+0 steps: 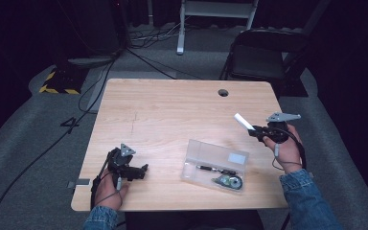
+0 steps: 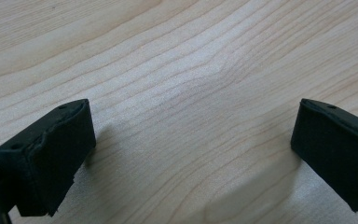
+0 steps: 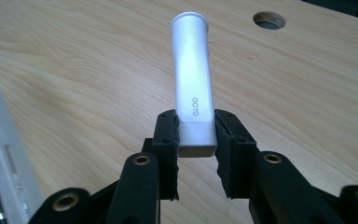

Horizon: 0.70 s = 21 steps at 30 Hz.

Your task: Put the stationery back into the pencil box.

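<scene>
White glue stick (image 3: 193,79) is being held above the table's (image 1: 172,110) right side, clamped in the right gripper (image 3: 196,133). Step looks like carrying; next probably placing into the clear case (image 1: 215,165), near centre. Left gripper (image 2: 191,154) is resting wide, empty.

You have a light wooden desk (image 1: 172,120) in front of you, with a round cable hole (image 1: 223,92) near its far edge. On it lies a clear plastic case (image 1: 215,164) holding a pen (image 1: 214,168) and a tape roller (image 1: 231,181). Beyond the desk stands a dark folding chair (image 1: 263,57), and black cables (image 1: 100,81) run across the grey floor.
</scene>
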Each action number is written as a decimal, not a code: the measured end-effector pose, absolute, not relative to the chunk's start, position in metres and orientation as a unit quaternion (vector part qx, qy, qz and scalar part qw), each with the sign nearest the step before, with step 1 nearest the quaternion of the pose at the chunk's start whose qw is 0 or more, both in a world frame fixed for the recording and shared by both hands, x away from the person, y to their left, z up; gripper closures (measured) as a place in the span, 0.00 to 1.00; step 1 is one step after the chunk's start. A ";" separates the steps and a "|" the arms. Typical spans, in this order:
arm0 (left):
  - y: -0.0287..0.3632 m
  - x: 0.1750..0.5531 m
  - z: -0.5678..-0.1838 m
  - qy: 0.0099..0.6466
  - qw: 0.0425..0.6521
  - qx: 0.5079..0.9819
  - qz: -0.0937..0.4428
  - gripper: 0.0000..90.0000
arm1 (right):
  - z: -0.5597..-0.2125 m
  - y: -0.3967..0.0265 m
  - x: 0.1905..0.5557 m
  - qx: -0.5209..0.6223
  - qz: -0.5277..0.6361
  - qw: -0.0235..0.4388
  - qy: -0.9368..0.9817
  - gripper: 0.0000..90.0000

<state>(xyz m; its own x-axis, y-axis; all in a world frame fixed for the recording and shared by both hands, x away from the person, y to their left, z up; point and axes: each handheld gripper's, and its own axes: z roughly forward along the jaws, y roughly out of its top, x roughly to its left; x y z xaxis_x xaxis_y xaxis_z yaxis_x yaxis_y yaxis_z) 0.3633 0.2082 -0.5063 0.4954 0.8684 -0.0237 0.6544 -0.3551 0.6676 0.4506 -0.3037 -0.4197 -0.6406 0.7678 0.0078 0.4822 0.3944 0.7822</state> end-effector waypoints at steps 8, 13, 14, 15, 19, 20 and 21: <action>0.208 0.363 -0.506 0.473 0.315 0.805 0.170 0.00 | -0.404 -0.287 0.438 0.338 0.410 0.166 0.831 0.80; 0.208 0.363 -0.506 0.473 0.315 0.805 0.170 0.00 | -0.397 -0.277 0.431 0.313 0.414 0.158 0.840 0.80; 0.208 0.363 -0.506 0.473 0.315 0.805 0.170 0.00 | -0.394 -0.273 0.428 0.300 0.414 0.154 0.845 0.80; 0.208 0.363 -0.506 0.473 0.315 0.805 0.170 0.00 | -0.393 -0.271 0.427 0.296 0.414 0.152 0.847 0.80; 0.208 0.363 -0.506 0.473 0.315 0.805 0.170 0.00 | -0.391 -0.265 0.422 0.280 0.415 0.145 0.854 0.80; 0.208 0.363 -0.506 0.473 0.315 0.805 0.170 0.00 | -0.390 -0.263 0.421 0.275 0.414 0.144 0.856 0.80; 0.208 0.363 -0.506 0.473 0.315 0.805 0.170 0.00 | -0.389 -0.261 0.420 0.270 0.414 0.142 0.858 0.80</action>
